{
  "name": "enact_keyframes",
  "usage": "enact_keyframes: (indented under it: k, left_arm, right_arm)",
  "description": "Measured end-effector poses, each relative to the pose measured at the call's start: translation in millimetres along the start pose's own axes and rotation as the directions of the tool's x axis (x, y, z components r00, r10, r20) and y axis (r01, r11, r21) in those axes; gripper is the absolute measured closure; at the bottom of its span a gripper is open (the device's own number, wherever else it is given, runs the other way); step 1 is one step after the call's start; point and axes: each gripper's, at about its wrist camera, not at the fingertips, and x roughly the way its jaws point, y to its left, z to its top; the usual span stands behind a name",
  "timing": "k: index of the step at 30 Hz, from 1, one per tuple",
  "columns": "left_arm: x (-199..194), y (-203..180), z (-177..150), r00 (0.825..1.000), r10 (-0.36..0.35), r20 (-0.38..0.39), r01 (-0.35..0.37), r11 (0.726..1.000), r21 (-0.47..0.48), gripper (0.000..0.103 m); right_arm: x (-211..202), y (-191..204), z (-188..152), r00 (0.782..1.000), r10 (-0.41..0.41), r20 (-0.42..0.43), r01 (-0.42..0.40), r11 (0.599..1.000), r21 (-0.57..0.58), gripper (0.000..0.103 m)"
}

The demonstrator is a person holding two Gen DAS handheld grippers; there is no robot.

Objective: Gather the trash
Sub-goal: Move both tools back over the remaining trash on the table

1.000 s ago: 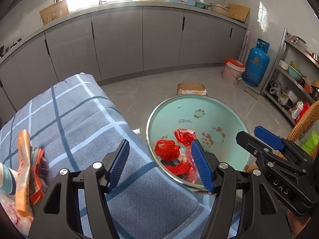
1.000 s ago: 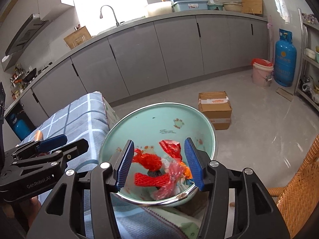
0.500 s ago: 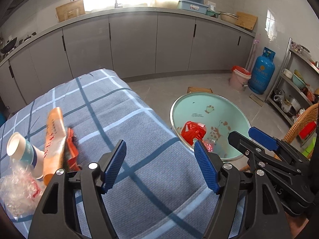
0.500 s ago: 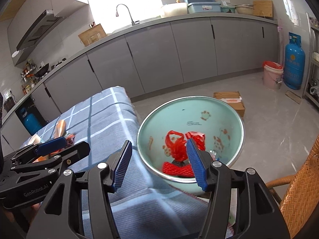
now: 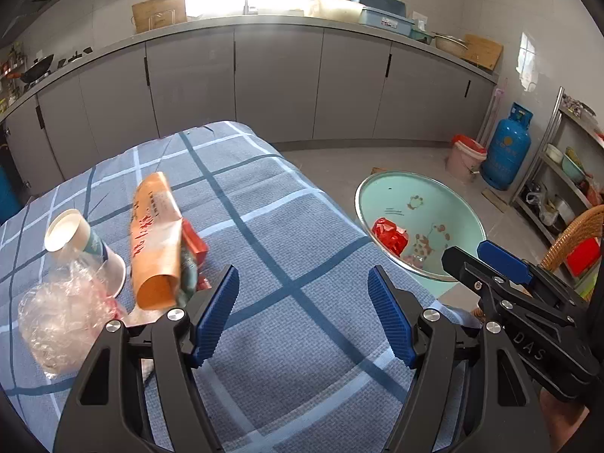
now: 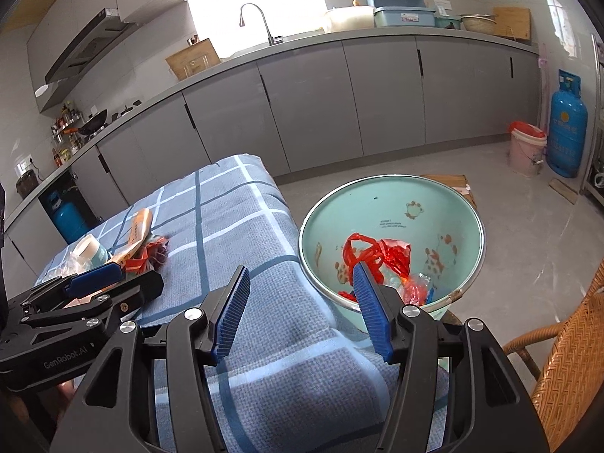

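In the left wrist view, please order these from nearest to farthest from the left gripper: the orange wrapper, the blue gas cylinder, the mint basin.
1. Orange wrapper: on the checked cloth, just ahead and left of the left gripper.
2. Mint basin: on the floor, off to the right.
3. Blue gas cylinder: far right, by the cabinets.

Blue checked cloth [image 5: 302, 339], paper cup [image 5: 81, 241], orange wrapper [image 5: 154, 241], crumpled plastic [image 5: 60, 321]
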Motion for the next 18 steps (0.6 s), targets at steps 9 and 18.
enact_keyframes:
  k: [9,18]
  left_arm:
    - [-21,25,-15,0.999,0.032,0.018,-0.032,0.999,-0.020,0.032]
    - [-71,78,-35,0.985,0.159,0.068,-0.154,0.986,-0.067,0.032]
  right_arm:
    - [1,20,-6,1.000,0.021,-0.015,-0.021,0.999,-0.036,0.045]
    - [4,47,-19,0.997,0.062,-0.043,-0.065,0.995,-0.079,0.044]
